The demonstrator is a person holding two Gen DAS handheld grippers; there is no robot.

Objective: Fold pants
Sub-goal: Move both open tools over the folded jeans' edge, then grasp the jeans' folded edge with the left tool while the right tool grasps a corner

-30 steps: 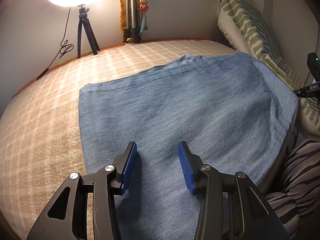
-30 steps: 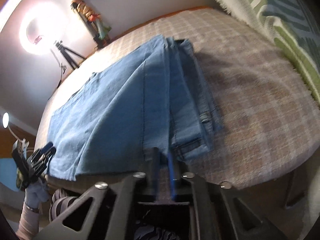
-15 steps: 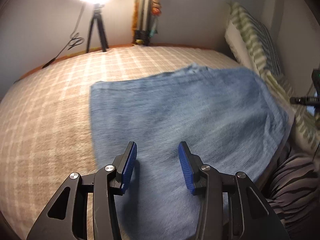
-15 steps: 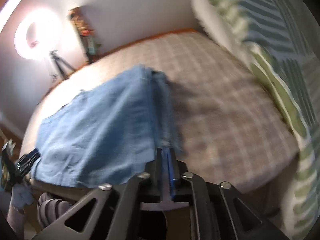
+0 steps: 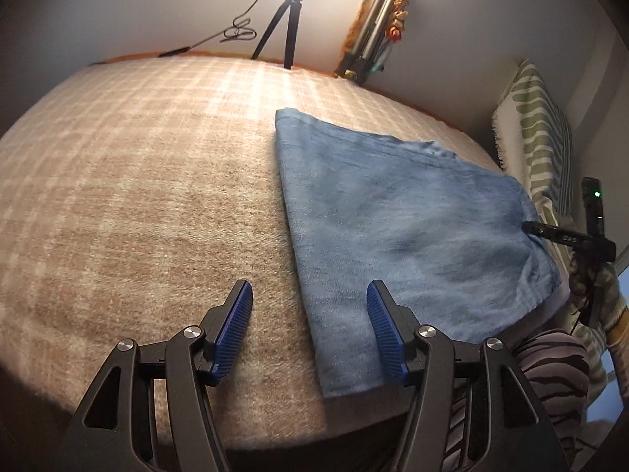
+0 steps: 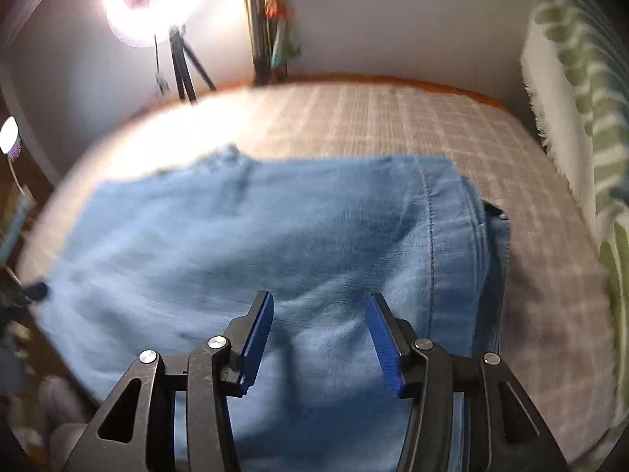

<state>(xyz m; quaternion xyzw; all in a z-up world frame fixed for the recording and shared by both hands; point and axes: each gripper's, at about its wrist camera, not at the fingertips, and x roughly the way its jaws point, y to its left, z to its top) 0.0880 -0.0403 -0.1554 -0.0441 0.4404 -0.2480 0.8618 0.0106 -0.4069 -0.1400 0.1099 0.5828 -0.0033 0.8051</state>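
The left gripper (image 5: 308, 328) is spread wide with nothing between its blue pads — bare checked bed (image 5: 157, 196) lies ahead of its left finger, and the left edge of the blue pants (image 5: 393, 212) runs ahead of its right finger. The right gripper (image 6: 318, 338) gapes just as wide and empty, hovering over the pants — these lie flat on the bed, directly ahead and beneath its fingers.
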